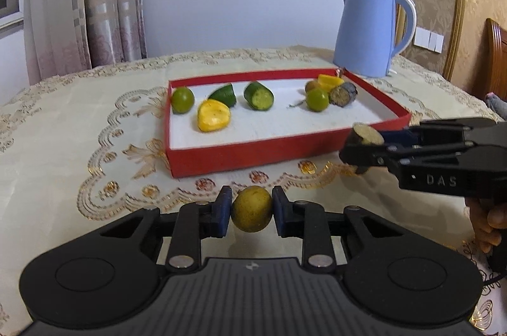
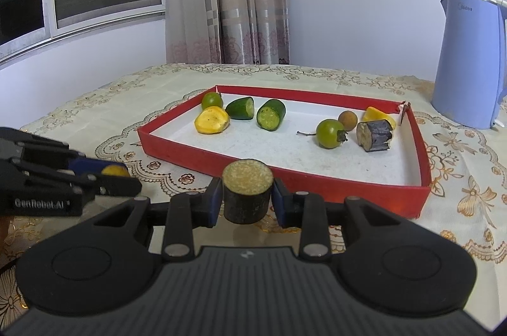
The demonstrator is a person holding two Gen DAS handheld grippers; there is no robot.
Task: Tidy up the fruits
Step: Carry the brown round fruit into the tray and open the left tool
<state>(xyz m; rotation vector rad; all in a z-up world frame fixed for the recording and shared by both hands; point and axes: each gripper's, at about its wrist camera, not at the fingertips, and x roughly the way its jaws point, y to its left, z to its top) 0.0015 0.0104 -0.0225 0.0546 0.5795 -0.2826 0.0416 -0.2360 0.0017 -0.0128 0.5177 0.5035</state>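
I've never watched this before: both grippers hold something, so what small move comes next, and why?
Probably the left gripper carries its round fruit forward over the near wall of the red box. The fruit is already clamped but is short of the box, where the other fruits lie. The right gripper holds a dark stub.

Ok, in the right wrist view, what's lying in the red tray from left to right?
Green round fruit → yellow piece → cucumber end piece → cucumber chunk → green stemmed fruit → brown round fruit → dark cane chunk.
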